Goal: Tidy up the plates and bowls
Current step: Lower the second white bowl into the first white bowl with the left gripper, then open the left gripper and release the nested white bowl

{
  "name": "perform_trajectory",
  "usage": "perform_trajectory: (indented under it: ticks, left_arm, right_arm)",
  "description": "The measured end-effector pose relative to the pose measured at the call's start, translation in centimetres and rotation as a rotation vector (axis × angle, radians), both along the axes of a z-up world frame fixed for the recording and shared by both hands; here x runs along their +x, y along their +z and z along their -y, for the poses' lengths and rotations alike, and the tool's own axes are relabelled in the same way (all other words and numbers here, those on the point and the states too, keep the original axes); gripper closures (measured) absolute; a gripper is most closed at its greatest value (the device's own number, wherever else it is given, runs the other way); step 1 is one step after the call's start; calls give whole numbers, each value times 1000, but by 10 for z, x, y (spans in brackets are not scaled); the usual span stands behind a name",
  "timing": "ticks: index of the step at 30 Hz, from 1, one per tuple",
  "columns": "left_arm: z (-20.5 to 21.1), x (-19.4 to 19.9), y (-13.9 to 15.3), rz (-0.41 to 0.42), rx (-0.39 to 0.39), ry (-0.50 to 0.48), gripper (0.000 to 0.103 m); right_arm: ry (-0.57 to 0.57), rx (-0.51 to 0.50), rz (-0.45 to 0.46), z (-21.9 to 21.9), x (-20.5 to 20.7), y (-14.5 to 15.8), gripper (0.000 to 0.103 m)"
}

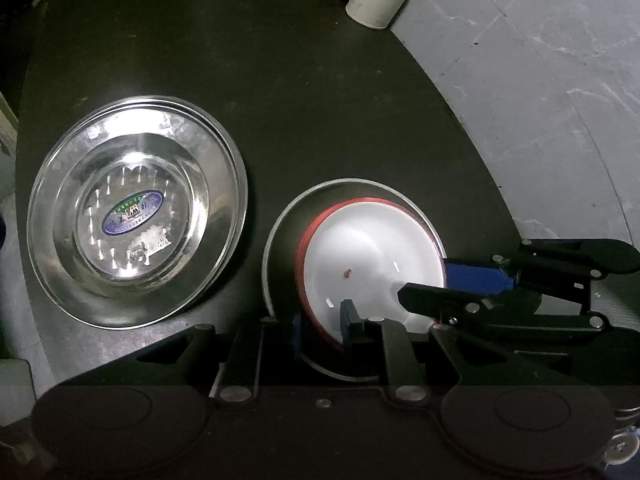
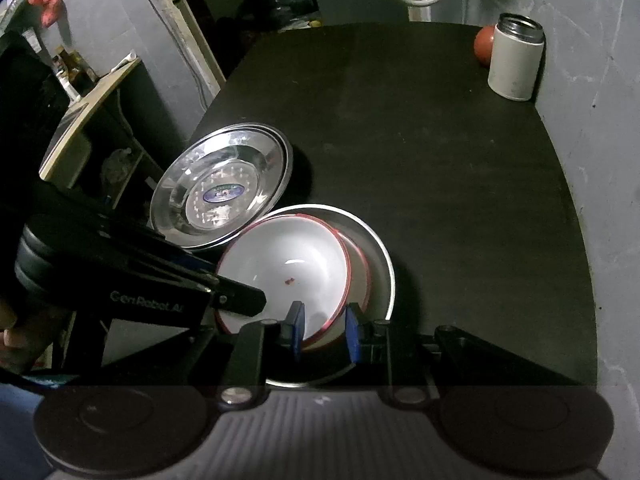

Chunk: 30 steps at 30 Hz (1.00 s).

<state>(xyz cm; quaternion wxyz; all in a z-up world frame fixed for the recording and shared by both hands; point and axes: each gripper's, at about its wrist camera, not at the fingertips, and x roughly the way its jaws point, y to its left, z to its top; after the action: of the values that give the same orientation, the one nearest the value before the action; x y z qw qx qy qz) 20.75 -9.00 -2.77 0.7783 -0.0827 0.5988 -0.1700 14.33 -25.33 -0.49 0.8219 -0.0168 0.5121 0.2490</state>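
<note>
Left wrist view: our left gripper [image 1: 322, 326] pinches the white bowl [image 1: 368, 256] rim, lower centre; steel plates [image 1: 136, 216] lie left.
Right wrist view: our right gripper [image 2: 324, 330] straddles the same rim, contact unclear; the bowl sits in a metal dish [image 2: 380, 256], centre.

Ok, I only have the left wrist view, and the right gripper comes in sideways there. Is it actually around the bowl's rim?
Observer: Yes. The right gripper straddles the white bowl at its near rim, one pad inside and one outside.
Operator: Clamped?
Observer: Cannot tell. Bowl surface shows between the pads.
Operator: Anything off the table beside the steel plates?
Observer: A wooden shelf stands just past the steel plates.
</note>
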Motion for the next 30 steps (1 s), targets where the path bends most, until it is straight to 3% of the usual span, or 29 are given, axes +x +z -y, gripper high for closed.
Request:
perform_trajectory:
  ticks: [5, 17, 24, 30]
  left_arm:
    - [3, 4, 0, -6, 3, 2, 80]
    - [2, 7, -3, -16, 2, 6, 79]
    - [1, 7, -3, -7, -5, 0, 70]
    - [1, 6, 0, 0, -8, -7, 69]
  right_arm:
    - [-10, -7, 2, 3, 1, -1, 73]
    - [-12, 0, 1, 4, 3, -3, 73]
    - [-19, 5, 7, 4, 1, -2, 72]
    - [-31, 8, 18, 4, -2, 0, 68]
